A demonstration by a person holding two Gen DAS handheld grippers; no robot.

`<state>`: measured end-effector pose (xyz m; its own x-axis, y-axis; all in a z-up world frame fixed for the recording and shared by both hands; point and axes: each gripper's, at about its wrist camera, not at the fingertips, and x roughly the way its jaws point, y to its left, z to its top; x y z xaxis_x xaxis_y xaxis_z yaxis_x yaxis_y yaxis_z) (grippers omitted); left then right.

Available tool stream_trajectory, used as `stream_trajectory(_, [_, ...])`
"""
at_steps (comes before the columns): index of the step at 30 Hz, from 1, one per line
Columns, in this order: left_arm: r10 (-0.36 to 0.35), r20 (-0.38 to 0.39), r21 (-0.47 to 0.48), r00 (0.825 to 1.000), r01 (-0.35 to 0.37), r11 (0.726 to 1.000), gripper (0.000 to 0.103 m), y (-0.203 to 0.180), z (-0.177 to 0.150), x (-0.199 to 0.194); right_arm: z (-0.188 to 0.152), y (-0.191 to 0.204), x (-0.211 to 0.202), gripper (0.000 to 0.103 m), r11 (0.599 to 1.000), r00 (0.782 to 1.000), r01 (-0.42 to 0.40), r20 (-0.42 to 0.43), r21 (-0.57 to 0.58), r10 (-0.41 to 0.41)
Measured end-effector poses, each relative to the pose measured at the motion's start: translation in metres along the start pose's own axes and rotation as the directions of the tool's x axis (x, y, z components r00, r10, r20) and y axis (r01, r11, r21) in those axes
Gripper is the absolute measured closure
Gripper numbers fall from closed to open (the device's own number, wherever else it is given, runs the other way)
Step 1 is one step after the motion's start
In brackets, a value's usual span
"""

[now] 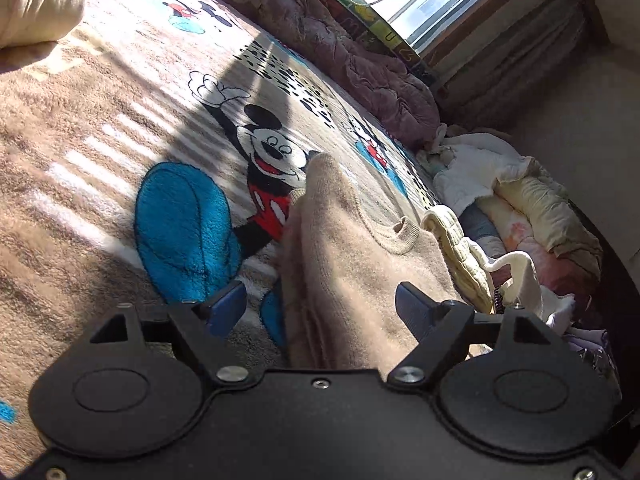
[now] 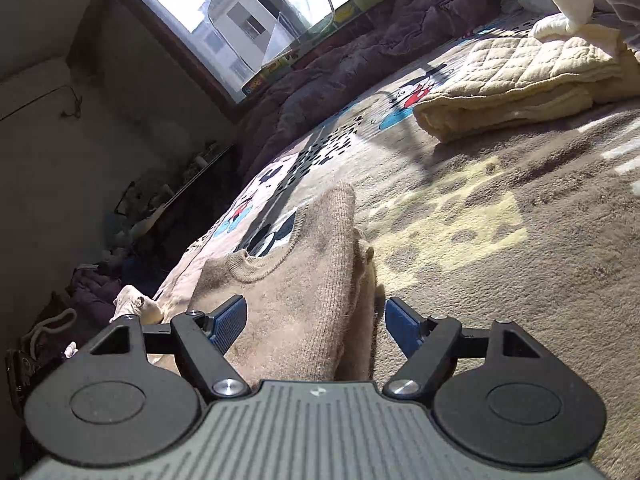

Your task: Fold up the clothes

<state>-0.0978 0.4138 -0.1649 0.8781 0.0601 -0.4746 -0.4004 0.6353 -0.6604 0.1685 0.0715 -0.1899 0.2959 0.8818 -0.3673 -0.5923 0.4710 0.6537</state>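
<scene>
A tan knitted sweater [image 1: 344,256] lies on a cartoon-mouse blanket [image 1: 100,168], its ribbed collar [image 1: 404,236] turned toward the window. My left gripper [image 1: 320,312] is open just above the sweater, with one blue pad over the blanket and the other over the knit. In the right wrist view the same sweater [image 2: 304,280] runs between the fingers of my right gripper [image 2: 316,320], which is open too. Its folded side edge [image 2: 360,264] lies close to the right finger. Neither gripper holds any cloth.
A folded cream quilted garment [image 2: 520,80] rests on the blanket [image 2: 500,208] at the right; in the left wrist view the quilted garment [image 1: 460,248] lies beside the sweater. A mauve quilt [image 1: 352,52] is bunched under the window. A heap of clothes [image 1: 500,184] lies off the bed's edge.
</scene>
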Motion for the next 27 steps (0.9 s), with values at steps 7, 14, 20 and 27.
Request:
stream_trajectory(7, [-0.049, -0.063, -0.075, 0.997, 0.044, 0.996, 0.03, -0.002, -0.003, 0.038, -0.009, -0.006, 0.031, 0.016, 0.998, 0.997, 0.01, -0.079, 0.067, -0.004])
stream_trajectory(14, [-0.056, -0.086, -0.09, 0.995, 0.048, 0.995, 0.05, -0.007, -0.001, 0.064, -0.007, -0.006, 0.05, 0.038, 0.999, 0.994, -0.018, -0.107, 0.048, 0.023])
stream_trajectory(20, [-0.129, -0.032, -0.203, 0.991, 0.12, 0.972, 0.07, -0.004, -0.006, 0.049, -0.006, -0.016, 0.05, 0.057, 0.988, 0.989, -0.098, -0.097, 0.119, 0.11])
stream_trajectory(27, [-0.069, -0.051, -0.232, 0.996, 0.055, 0.971, 0.039, -0.002, -0.022, -0.005, 0.003, -0.005, 0.023, 0.049, 0.969, 0.976, -0.176, -0.097, 0.176, 0.195])
